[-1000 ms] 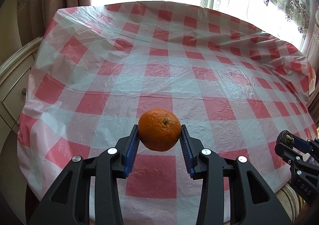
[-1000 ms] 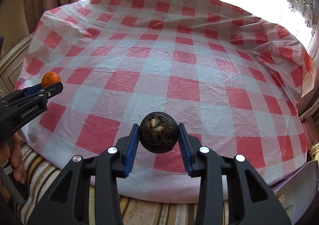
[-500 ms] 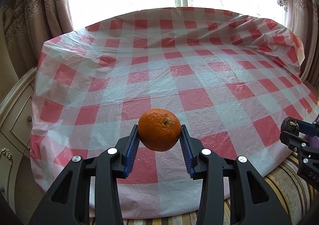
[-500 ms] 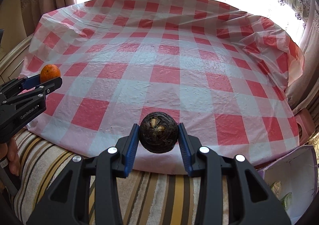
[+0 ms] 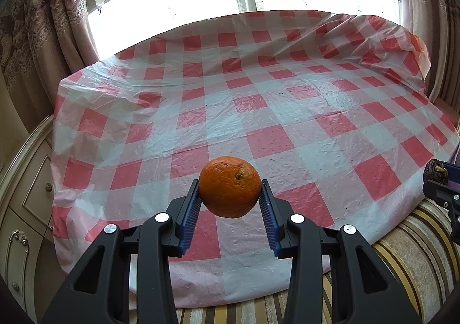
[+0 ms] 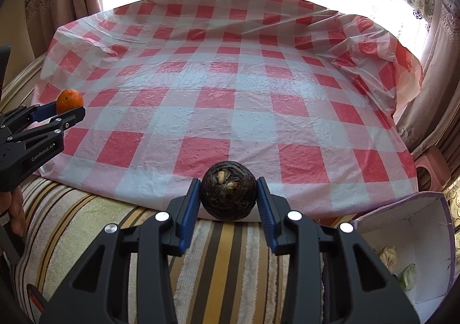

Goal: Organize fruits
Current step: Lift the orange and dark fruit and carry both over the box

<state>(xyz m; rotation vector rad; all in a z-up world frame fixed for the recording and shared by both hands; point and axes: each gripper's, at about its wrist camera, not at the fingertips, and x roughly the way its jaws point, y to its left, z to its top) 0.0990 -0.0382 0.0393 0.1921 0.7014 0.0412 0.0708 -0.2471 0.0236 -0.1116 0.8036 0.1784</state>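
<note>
My left gripper (image 5: 230, 194) is shut on an orange (image 5: 230, 186) and holds it in the air over the near edge of the table (image 5: 258, 100), which has a red-and-white checked plastic cover. My right gripper (image 6: 228, 194) is shut on a dark brown round fruit (image 6: 228, 190) with a pale patch on top, held just off the table's near edge (image 6: 230, 88). The orange (image 6: 69, 100) in the left gripper shows at the left of the right wrist view. The dark fruit (image 5: 436, 171) shows at the right edge of the left wrist view.
A striped fabric surface (image 6: 215, 249) lies below the table's near edge. An open white box (image 6: 408, 243) with pale items inside stands at lower right. A pink stool (image 6: 431, 169) is to the right. A cabinet (image 5: 26, 194) stands left of the table. Curtains and a window are behind.
Both grippers have pulled back from the table, still holding their fruits; more of the striped fabric and the white box has come into view.
</note>
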